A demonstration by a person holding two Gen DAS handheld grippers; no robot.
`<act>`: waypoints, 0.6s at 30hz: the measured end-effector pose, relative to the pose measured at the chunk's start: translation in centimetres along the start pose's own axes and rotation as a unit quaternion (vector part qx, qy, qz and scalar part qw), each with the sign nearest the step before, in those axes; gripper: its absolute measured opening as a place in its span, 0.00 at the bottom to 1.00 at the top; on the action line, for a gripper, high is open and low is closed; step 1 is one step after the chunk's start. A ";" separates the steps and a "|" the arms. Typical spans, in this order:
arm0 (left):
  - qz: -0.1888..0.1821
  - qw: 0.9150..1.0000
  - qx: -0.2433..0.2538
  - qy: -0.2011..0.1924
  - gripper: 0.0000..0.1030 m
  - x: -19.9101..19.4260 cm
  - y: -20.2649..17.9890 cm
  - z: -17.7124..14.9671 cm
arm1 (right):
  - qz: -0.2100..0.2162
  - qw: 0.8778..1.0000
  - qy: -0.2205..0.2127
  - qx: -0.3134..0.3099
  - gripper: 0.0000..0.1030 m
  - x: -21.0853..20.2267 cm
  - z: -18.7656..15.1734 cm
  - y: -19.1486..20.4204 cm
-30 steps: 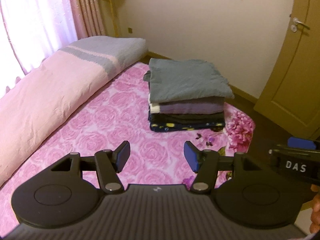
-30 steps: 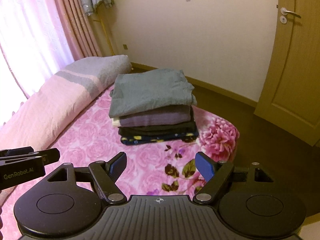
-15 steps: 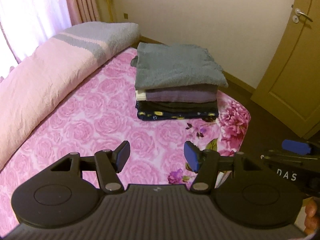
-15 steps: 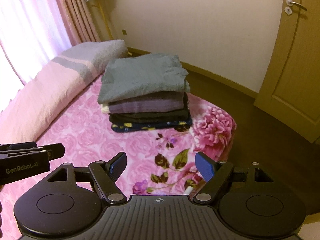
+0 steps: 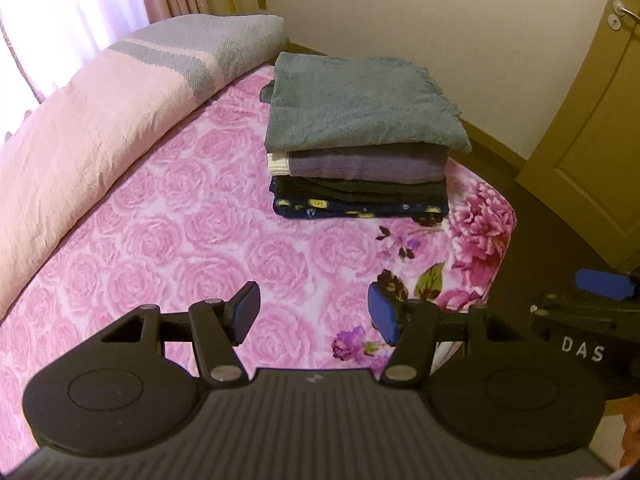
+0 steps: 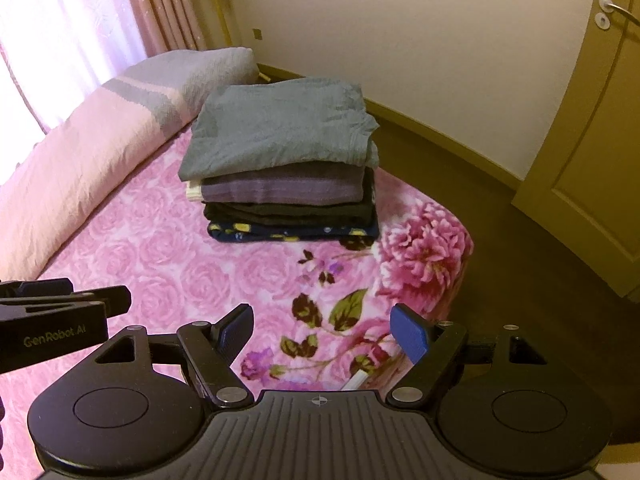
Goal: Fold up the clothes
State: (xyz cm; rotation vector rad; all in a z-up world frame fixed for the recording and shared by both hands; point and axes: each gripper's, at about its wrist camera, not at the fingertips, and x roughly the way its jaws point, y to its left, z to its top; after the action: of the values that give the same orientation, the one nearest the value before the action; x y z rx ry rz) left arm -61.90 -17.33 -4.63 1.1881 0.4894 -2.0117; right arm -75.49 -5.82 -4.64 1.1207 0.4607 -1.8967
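with both the left claw and right claw open and empty, a careless nudge could topple the folded clothes stack near the bed corner.

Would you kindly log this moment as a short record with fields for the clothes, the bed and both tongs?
surface: bed with pink rose blanket
stack: four folded garments, near the bed's far corner
top: grey-green garment
second: purple garment
third: black garment
bottom: navy printed garment
bedding: pink duvet along the left side
left tongs: open, empty
right tongs: open, empty
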 end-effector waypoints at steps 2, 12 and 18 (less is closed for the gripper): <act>0.002 1.000 -0.002 0.002 0.54 0.3 0.0 0.2 | 0.000 1.000 0.001 -0.002 0.76 0.2 0.3 -0.2; 0.009 1.000 -0.015 0.015 0.54 2.4 0.3 1.2 | 0.005 1.000 0.018 -0.006 0.76 2.4 2.0 -0.8; 0.013 1.000 -0.014 0.024 0.54 3.7 0.5 1.9 | 0.007 1.000 0.029 -0.010 0.76 4.0 3.0 -0.9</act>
State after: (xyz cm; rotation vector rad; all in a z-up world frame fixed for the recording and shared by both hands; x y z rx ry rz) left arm -63.75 -20.32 -6.86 1.2223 0.5219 -1.9522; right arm -78.68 -9.32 -6.52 1.1660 0.5014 -1.8478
